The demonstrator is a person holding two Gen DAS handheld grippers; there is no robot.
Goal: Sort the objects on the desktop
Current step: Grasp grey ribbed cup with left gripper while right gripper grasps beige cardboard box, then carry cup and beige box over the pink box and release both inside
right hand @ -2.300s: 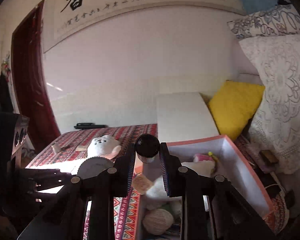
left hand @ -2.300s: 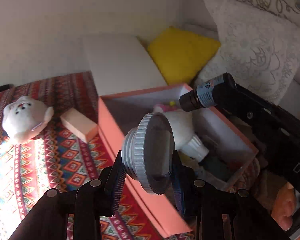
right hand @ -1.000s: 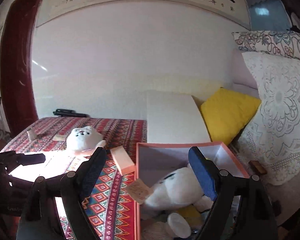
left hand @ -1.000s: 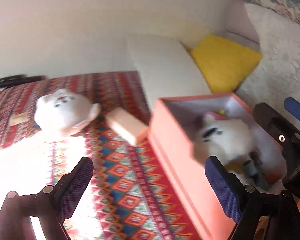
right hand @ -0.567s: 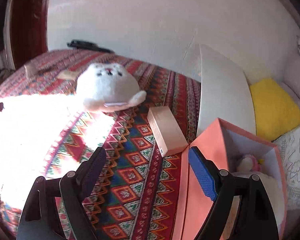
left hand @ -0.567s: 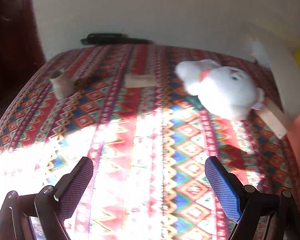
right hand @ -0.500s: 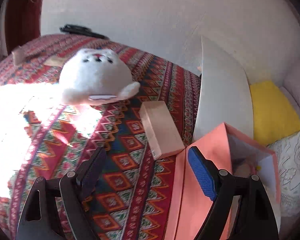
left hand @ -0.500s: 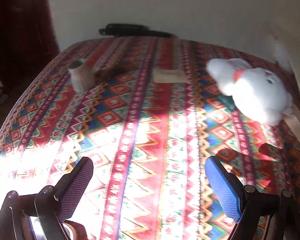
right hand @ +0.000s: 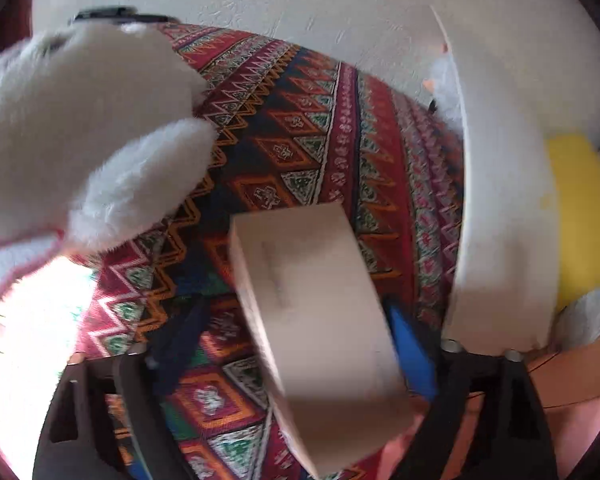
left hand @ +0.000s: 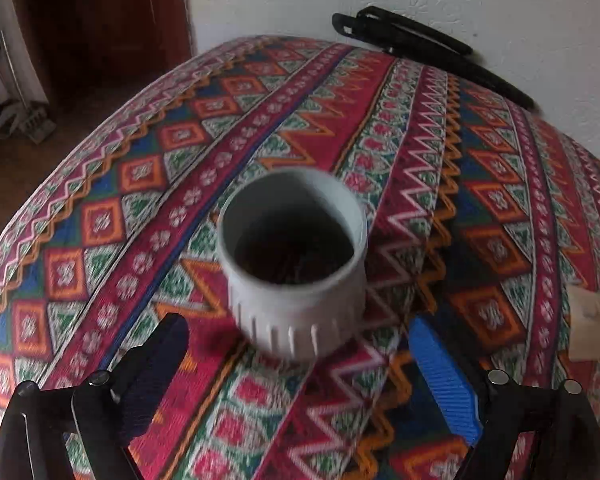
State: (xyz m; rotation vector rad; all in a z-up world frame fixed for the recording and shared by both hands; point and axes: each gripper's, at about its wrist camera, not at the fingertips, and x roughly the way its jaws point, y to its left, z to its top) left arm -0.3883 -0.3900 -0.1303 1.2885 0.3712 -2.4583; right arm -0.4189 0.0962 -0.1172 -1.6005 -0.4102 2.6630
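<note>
- My left hand-held gripper [left hand: 296, 354] hangs with its fingers spread wide, empty, either side of a small white ribbed cup [left hand: 294, 264] that stands upright on the patterned cloth of the desk [left hand: 380, 128]; the pads are not touching it.
- My right hand-held gripper [right hand: 296, 344] is also spread, straddling a pale cardboard box [right hand: 316, 312] lying on the cloth. I see no firm contact, though blur makes the right pad hard to read.
- Left to sort, by my reckoning: the cup, the box, the white plush toy [right hand: 80, 140] just beside the box, and a small beige tag [left hand: 590, 330] near the cup. All of them sit loose on the desk.
- The salmon-pink box [right hand: 572, 400] shows only as a corner at lower right, with a white panel [right hand: 504, 220] leaning above it. I cannot see its contents, so I cannot judge what is already sorted.
- No readable writing: a faint print on the cardboard box is too smeared to make out, and the cup is plain.
</note>
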